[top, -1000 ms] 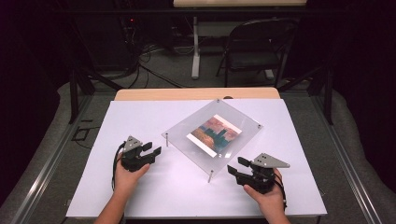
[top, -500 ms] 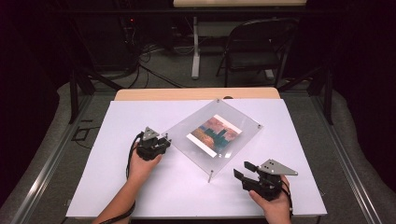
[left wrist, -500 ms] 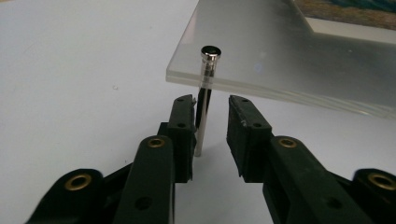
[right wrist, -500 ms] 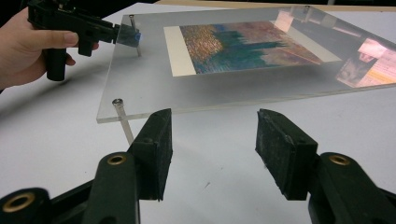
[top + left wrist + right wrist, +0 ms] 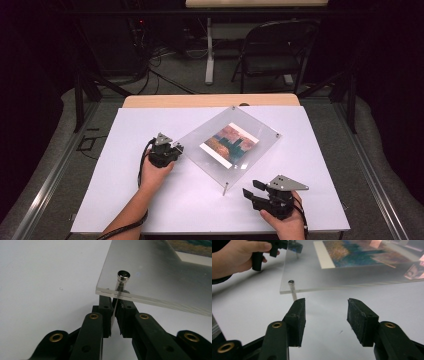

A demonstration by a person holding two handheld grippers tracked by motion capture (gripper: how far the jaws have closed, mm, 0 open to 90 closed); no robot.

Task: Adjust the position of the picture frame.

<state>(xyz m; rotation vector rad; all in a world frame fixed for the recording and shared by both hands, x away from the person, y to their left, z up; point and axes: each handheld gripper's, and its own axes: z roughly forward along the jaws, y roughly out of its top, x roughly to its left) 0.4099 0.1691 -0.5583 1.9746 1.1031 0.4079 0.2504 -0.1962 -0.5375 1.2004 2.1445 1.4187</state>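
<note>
Acrylic frame [image 5: 231, 146] with a picture [image 5: 230, 144] inside, raised on metal posts over the white counter [image 5: 150, 205].

Left hand-held gripper [image 5: 115, 303] has just been closing and now pinches the corner post [image 5: 121, 282] under the frame's edge. Right hand-held gripper [image 5: 325, 315] sits just short of the near corner post [image 5: 292, 288], jaws apart, nothing between them.

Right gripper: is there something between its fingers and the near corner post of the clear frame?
Nothing visible. The right gripper is open over bare white table. The post under the frame corner stands just beyond its one finger, with open table between.
</note>
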